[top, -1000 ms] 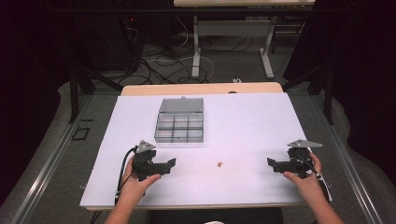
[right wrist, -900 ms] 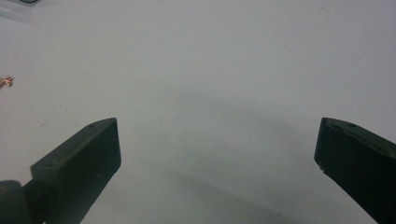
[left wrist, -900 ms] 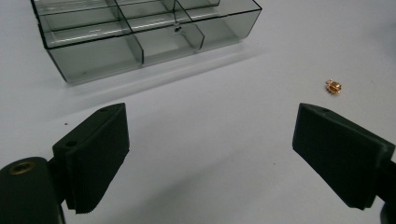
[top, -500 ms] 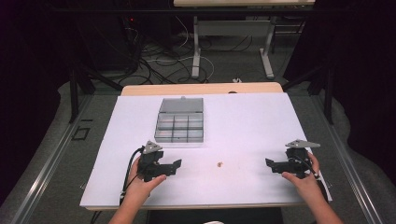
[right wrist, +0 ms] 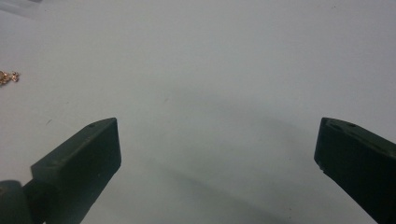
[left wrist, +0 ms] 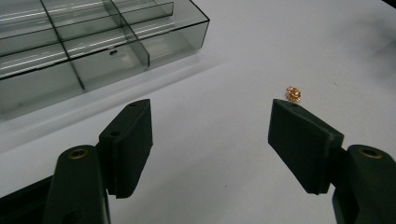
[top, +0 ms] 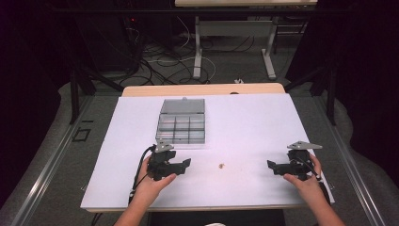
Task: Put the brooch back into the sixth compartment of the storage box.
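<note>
One white table (top: 244,122) is seen, with a clear compartment box (top: 182,126) at its far side. Nothing is held by the left gripper (top: 184,165), its jaws apart and just closing, approaching the small gold trinket (top: 220,165) nearby; centring is needed next. The right gripper (top: 272,165) is held wide open.

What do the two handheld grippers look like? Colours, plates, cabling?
Both are black, each with two blocky matte fingers on arms with brass-coloured pivot bushings. The left gripper and right gripper each carry a grey three-cornered plate on top. A black cable trails from the left gripper. Forearms are bare, no sleeves in view.
</note>
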The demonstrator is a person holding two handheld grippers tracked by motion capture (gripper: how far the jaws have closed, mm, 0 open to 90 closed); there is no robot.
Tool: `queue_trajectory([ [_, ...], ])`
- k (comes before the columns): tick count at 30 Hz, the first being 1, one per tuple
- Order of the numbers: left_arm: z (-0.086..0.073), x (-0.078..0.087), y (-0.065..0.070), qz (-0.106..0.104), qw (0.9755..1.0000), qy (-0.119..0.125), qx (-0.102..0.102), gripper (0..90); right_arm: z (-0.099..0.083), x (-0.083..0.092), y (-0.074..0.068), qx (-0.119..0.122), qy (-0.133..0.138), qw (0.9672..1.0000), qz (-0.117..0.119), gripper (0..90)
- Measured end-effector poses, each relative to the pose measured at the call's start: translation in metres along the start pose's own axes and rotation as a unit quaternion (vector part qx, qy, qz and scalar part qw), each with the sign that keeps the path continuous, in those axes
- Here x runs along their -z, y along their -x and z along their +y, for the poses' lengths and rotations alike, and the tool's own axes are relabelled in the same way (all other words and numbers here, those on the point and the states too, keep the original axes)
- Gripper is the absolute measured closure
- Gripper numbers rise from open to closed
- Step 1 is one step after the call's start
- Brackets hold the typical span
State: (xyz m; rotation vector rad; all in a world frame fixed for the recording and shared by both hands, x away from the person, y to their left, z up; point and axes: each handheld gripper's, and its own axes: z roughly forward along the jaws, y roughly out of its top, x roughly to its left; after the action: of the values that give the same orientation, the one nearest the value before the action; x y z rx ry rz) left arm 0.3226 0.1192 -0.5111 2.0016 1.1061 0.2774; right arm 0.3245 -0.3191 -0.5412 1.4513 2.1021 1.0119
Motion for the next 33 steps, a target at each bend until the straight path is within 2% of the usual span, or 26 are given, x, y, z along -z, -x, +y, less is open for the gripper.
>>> queue_trajectory([
  [7, 0.008, -0.006, 0.009, -0.017, 0.9998, -0.004, -0.005, 32.8, 0.0, 0.0, -0.001, -0.001, 0.0, 1.0, -0.001, 0.2],
  [16, 0.017, -0.011, 0.017, -0.014, 0.9996, 0.015, -0.02, 33.5, 0.0, 0.0, -0.001, -0.003, 0.001, 1.0, 0.001, 0.2],
  [19, 0.02, -0.013, 0.02, -0.013, 0.9996, 0.02, -0.015, 33.5, 0.0, 0.0, -0.001, 0.002, 0.0, 1.0, 0.004, 0.2],
  [28, 0.03, -0.02, 0.028, -0.021, 0.9993, 0.018, -0.024, 35.8, 0.0, 0.0, -0.002, 0.001, 0.001, 1.0, 0.006, 0.3],
  [33, 0.033, -0.025, 0.032, -0.028, 0.9993, 0.015, -0.019, 38.5, 0.0, 0.0, -0.002, -0.003, -0.001, 1.0, 0.006, 0.4],
])
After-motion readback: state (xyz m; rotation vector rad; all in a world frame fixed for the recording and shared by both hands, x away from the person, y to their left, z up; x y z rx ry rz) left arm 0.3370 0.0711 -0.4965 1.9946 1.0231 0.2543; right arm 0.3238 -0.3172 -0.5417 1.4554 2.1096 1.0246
